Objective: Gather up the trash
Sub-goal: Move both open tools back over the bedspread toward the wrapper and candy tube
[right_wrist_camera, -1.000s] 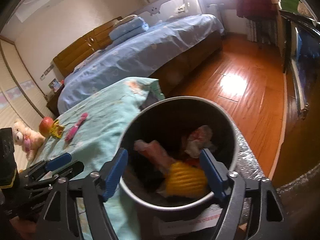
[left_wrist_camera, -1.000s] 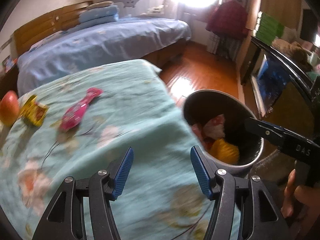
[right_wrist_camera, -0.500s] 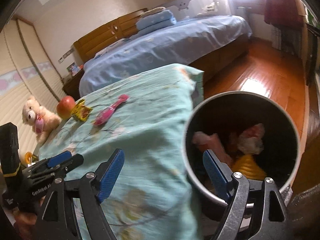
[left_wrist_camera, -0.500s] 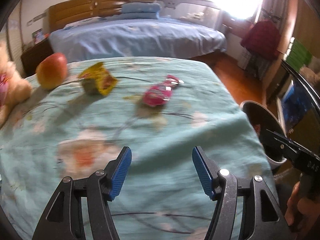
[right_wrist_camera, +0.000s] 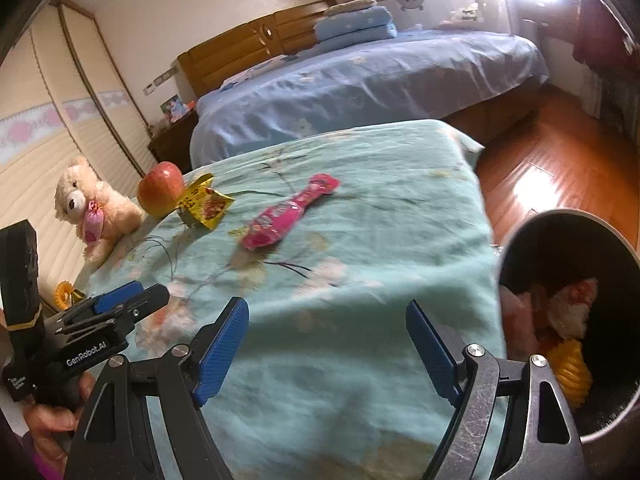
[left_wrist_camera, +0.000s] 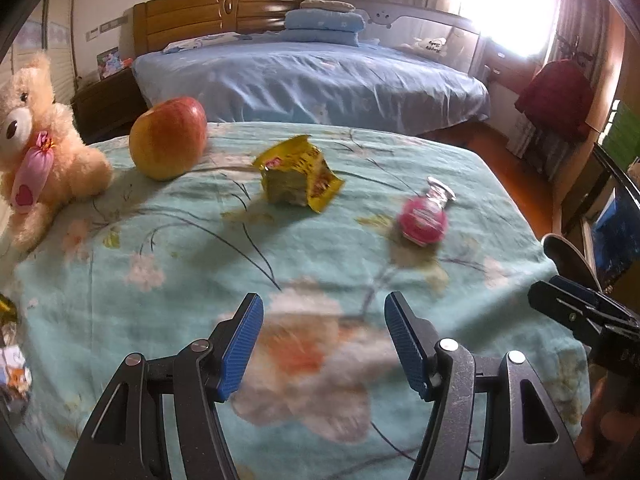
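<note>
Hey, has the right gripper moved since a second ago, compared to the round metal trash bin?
Yes. The right gripper has swung left, away from the round metal trash bin, which now sits at the right edge, and is over the teal floral blanket.

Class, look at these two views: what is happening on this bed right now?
A person holds two open, empty grippers, left gripper and right gripper, over a floral blanket. A yellow wrapper and pink wrapper lie uncollected beside an apple and teddy bear. The bin already holds trash.
</note>
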Available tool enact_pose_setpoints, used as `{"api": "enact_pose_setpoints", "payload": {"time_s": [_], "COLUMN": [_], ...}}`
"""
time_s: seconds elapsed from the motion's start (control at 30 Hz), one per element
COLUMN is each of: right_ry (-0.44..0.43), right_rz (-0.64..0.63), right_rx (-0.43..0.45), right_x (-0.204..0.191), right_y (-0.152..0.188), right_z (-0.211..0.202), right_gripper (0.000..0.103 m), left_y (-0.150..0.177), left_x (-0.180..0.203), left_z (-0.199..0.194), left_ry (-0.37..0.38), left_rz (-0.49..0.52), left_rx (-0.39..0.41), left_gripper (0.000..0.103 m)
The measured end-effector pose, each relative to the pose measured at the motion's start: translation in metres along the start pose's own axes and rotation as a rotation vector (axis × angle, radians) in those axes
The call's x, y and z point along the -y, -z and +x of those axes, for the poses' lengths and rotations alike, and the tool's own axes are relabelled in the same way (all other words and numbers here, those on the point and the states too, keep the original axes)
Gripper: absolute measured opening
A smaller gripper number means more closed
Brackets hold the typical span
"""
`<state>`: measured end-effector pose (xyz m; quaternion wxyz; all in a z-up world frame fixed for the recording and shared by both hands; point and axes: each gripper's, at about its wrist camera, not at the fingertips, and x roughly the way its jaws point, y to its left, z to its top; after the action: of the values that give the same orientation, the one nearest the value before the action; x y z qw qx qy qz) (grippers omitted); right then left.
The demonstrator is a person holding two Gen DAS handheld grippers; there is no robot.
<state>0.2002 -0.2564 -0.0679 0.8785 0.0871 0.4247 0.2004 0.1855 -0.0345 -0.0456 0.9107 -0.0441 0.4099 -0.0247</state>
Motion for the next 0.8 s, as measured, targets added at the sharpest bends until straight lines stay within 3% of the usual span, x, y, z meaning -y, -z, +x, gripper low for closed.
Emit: {"api": "enact_pose_setpoints", "payload": {"time_s": [0.43,0.8], "right_ry": [-0.015,-0.006], "right_rz": [-0.051,-0.11], "right_rx": [-0.037,-0.07], "right_x": [-0.025,-0.044], "right_y": [-0.026,-0.039], "right_z": [0.045,0.078], "right_gripper": [0.082,0.082], "left_y": [-0.05,-0.077], "left_x": [-0.038,-0.042], "left_z": [0.059,0.092], "left_ry": [0.013,0.056], "left_rz": [-0.045,-0.021], "left_rx": [-0.015,0.002], "left_gripper": [0.066,0.068]}}
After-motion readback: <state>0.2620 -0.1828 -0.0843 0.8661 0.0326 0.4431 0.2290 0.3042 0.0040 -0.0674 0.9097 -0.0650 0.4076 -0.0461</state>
